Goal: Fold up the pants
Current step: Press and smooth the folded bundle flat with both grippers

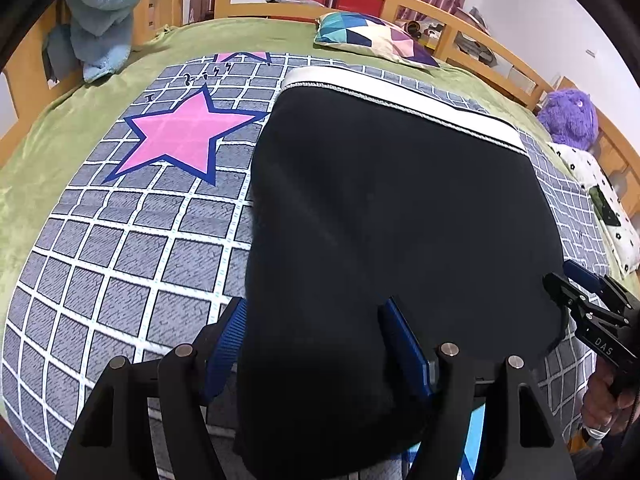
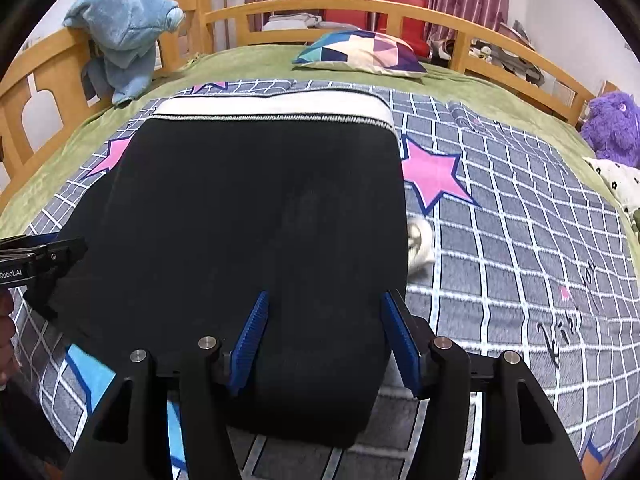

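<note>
A wooden-railed bed (image 2: 352, 4) carries a plush green blanket (image 2: 248, 64) under a grey quilt (image 2: 500, 248) gridded in white, printed with pink stars and looping script I cannot read. On the quilt lie the black pants (image 2: 256, 200), a folded smooth rectangle, white ribbed waistband at the far edge. The left gripper (image 1: 316, 340) and the right gripper (image 2: 324, 340) both stand with ridged blue pads parted over the pants' near edge, not pinching it. "Robot.AI" marks the left gripper's body.

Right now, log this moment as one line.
pants: black, folded, flat on bed | left gripper: open, over near edge | right gripper: open, over near edge
</note>
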Tool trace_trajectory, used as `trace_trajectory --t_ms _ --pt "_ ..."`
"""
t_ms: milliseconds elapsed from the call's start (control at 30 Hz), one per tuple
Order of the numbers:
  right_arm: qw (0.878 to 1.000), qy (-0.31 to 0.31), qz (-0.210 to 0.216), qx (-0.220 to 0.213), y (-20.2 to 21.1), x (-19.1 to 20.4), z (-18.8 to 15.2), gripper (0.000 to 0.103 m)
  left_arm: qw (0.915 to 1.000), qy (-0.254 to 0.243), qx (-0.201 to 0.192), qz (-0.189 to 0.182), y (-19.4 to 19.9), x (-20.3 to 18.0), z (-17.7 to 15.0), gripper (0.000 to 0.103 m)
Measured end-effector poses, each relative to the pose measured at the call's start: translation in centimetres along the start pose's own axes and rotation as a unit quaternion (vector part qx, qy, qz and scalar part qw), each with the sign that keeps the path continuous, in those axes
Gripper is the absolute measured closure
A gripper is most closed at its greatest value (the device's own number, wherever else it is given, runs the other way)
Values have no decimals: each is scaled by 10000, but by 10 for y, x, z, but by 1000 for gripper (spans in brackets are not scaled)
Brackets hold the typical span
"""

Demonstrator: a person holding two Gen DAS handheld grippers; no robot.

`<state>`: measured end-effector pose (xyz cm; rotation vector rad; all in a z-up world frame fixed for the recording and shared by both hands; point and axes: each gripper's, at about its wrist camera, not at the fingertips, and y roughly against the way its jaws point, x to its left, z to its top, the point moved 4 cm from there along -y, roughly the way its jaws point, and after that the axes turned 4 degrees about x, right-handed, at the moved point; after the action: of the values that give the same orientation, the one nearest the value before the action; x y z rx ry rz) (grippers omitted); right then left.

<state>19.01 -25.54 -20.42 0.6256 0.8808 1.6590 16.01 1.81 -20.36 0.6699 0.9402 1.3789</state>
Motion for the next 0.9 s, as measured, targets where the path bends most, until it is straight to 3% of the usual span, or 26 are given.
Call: trace_trajectory --t_ms 400,900 --pt "9986 -476 120 204 3 -4 -14 44 9994 -213 -9 260 6 -10 -12 33" --pt "9963 -393 67 761 5 6 -39 40 9976 -510 31 463 21 -14 -27 32"
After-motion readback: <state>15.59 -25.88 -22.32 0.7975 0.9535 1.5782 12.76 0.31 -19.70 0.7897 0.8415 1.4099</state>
